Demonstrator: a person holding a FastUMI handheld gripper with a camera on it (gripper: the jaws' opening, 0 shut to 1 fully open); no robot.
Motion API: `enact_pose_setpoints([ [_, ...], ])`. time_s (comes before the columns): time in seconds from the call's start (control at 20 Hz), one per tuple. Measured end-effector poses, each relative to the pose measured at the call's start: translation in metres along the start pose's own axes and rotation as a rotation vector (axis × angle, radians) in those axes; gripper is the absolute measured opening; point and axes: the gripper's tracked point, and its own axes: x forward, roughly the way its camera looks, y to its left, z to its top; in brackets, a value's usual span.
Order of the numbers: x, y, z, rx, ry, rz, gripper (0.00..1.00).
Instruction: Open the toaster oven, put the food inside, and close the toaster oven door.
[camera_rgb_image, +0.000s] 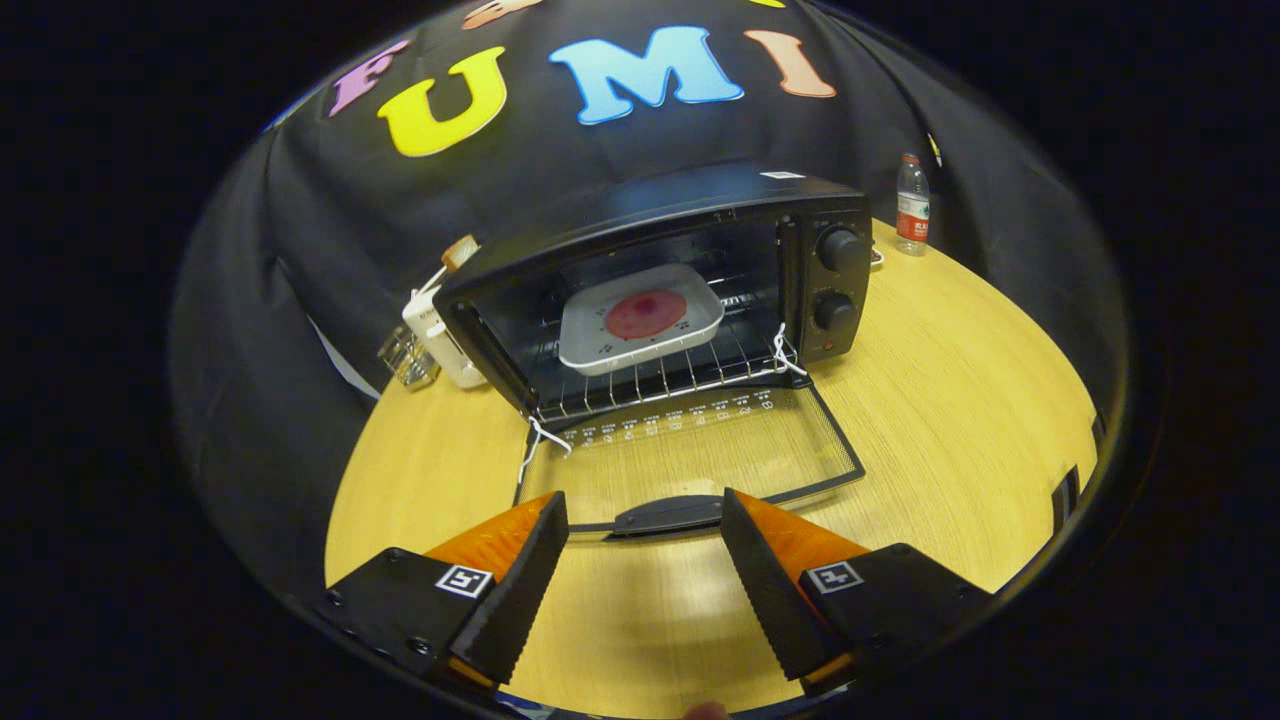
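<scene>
Gripper spread, empty — door handle ahead, perhaps touching.

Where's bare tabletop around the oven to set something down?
Free: the wooden tabletop right of the black toaster oven, up to the clear water bottle, and the strip around the open fingers, short of the folded-down glass door. Crowded: left of the oven, where a white appliance and small glass sit.
</scene>
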Motion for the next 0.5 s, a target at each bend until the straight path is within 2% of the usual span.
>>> enact_pose_setpoints([
  [0.15,0.007,-0.004,-0.016,-0.057,0.057,-0.015,0.98],
  [0.5,0.031,-0.013,-0.043,-0.089,0.156,-0.042,0.98],
])
